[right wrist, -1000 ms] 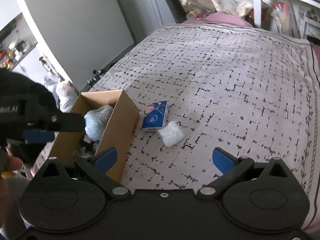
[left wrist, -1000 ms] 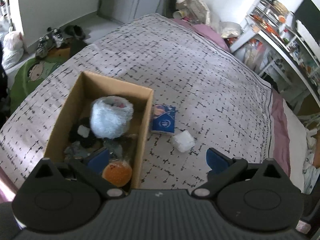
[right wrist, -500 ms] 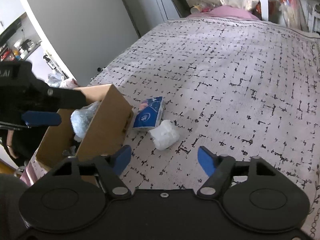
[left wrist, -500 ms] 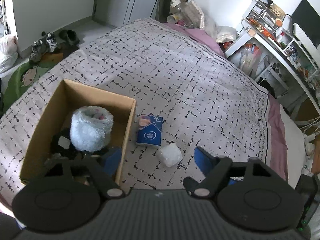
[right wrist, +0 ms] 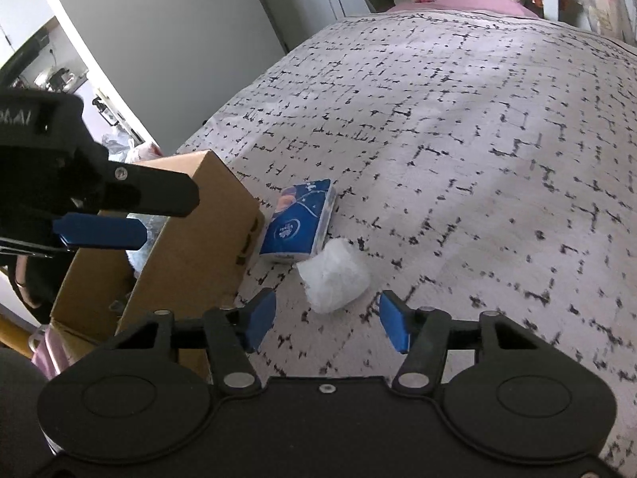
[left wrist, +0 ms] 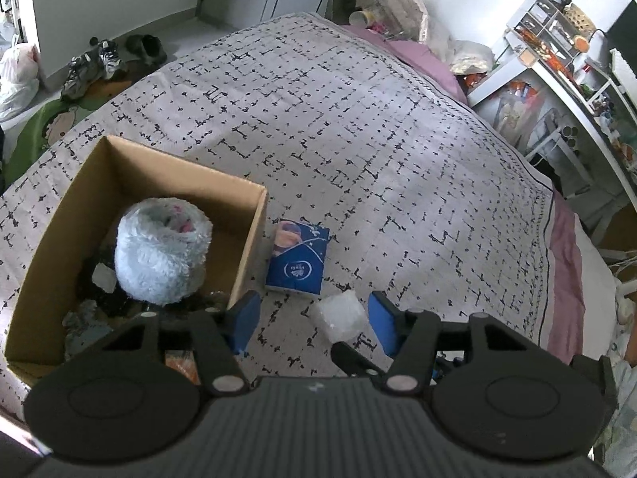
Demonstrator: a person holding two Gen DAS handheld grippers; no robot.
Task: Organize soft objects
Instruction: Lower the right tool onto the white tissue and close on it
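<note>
Right gripper (right wrist: 327, 320) closing, nothing gripped, white wad (right wrist: 333, 281) just ahead on bedspread (right wrist: 458, 127). Left gripper (left wrist: 312, 324) closing too, empty. Beyond wad, touching it, blue tissue pack (right wrist: 297, 221) beside box (left wrist: 131, 163) holding fluffy roll (left wrist: 161, 251).

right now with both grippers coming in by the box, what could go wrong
Both the left gripper and the right gripper are closing, empty, and seem aimed at the same white wad, so they may collide. The wad touches the blue tissue pack; a grab could shove it. The cardboard box wall stands close to the right gripper's inner finger.
</note>
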